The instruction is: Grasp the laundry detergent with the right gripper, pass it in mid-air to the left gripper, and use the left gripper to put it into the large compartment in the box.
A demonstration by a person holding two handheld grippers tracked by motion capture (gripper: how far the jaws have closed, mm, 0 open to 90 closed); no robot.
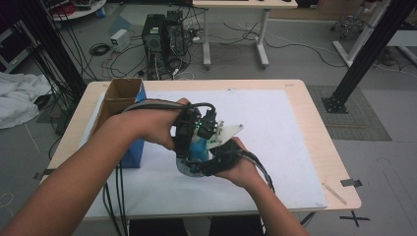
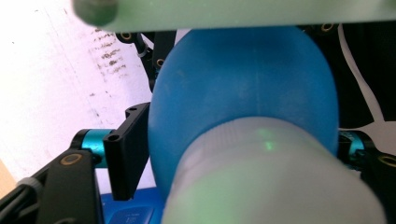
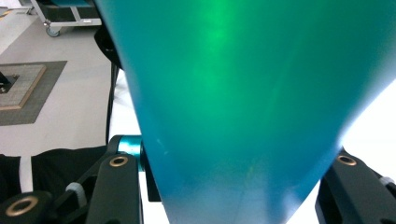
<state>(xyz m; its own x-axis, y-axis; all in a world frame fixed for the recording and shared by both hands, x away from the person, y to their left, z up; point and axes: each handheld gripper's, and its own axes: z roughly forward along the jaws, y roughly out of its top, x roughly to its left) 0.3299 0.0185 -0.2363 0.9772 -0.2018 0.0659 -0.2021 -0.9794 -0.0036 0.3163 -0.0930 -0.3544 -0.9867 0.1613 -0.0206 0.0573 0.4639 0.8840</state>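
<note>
Right gripper [image 3: 233, 196] clamped on blue bottle [image 1: 198, 147], held above the white mat [image 1: 275, 128]; left gripper [image 1: 189, 132] narrowed around its pale cap [image 2: 271, 177] — contact unclear. Risk: loose bite slipping on the cap — or bottle twisting free.

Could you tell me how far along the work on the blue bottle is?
Done: the right claw is shut on the body of the blue bottle, holding it above the white mat. In hand: the left claw has its jaws around the bottle's pale cap, though whether they press on it can't be told. Left, probably: the cap, which looks to be on, seems likely to come off.
</note>
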